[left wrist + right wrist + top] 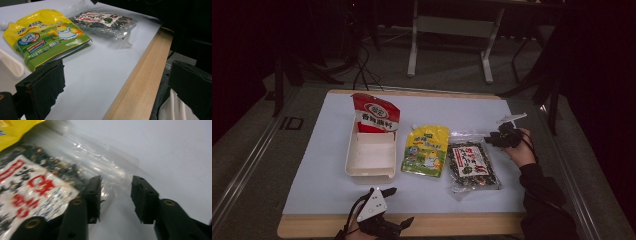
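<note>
From the high view we saw the right gripper (pixel 492 138) at the far right corner of the clear seaweed packet (pixel 473 164), which lay flat on the white mat (pixel 319 175), just to the right of the yellow spouted pouch (pixel 426 150); to the left of that stood a white tray (pixel 352 165) with a red sachet (pixel 376 114) leaning upright at its far end. The left gripper (pixel 399 205) rested at the near edge of the table, well apart from everything, its jaws apart and holding nothing. In the left gripper view we looked past its spread black jaws at the yellow spouted pouch (pixel 45 37) and the seaweed packet (pixel 105 21) beyond, with the wooden table edge (pixel 140 85) running at the right. In the right gripper view the right gripper (pixel 116 195) stood part-open, its jaws straddling the packet's clear sealed border (pixel 110 173) without pinching it yet. We judged the reach for the packet nearly done; the next move called for closing on that thin, slippery film squarely, then lifting, probably toward the tray.
</note>
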`<act>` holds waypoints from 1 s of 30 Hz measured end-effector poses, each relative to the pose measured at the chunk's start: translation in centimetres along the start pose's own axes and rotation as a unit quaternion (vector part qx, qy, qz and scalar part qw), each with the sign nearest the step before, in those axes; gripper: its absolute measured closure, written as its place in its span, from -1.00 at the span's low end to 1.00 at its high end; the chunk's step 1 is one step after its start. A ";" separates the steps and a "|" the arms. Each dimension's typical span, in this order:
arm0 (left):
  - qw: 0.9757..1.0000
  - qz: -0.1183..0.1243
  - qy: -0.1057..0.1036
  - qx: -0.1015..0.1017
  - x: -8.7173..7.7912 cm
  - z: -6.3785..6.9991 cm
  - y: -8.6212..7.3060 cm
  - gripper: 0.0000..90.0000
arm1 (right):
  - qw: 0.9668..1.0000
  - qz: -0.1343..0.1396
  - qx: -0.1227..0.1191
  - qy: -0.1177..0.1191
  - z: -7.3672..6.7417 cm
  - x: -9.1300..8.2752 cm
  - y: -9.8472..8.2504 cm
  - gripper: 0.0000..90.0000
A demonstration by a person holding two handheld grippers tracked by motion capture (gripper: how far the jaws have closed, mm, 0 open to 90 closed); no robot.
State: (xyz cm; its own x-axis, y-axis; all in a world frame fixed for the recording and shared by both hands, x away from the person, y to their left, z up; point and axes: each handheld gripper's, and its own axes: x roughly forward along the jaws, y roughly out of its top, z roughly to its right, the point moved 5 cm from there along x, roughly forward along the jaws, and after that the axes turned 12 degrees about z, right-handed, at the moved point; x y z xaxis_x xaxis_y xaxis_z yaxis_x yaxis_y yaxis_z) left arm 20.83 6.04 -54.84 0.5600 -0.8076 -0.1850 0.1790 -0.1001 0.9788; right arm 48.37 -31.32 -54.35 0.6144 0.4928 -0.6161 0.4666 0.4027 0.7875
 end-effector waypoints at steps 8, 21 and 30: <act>1.000 -0.001 0.004 -0.003 -0.2 -0.1 -0.2 -0.95 | 1.000 -0.015 0.003 0.006 1.4 2.1 0.9 0.08; 1.000 -0.006 0.008 -0.008 -0.5 -0.2 -0.5 -0.95 | 0.997 -0.047 -0.019 0.059 1.6 4.5 1.2 0.16; 1.000 -0.007 0.005 -0.010 -0.5 -0.1 -0.5 -0.95 | 0.996 -0.063 -0.046 0.039 1.2 4.7 0.5 0.86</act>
State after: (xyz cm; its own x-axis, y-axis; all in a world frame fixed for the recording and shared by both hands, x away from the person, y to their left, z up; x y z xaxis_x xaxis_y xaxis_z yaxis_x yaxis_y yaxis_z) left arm 20.54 6.52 -55.24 0.5654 -0.8002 -0.2002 0.2029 -0.1004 0.9740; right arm 52.24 -29.74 -56.86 0.5021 0.4904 -0.7123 0.4742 0.5327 0.7010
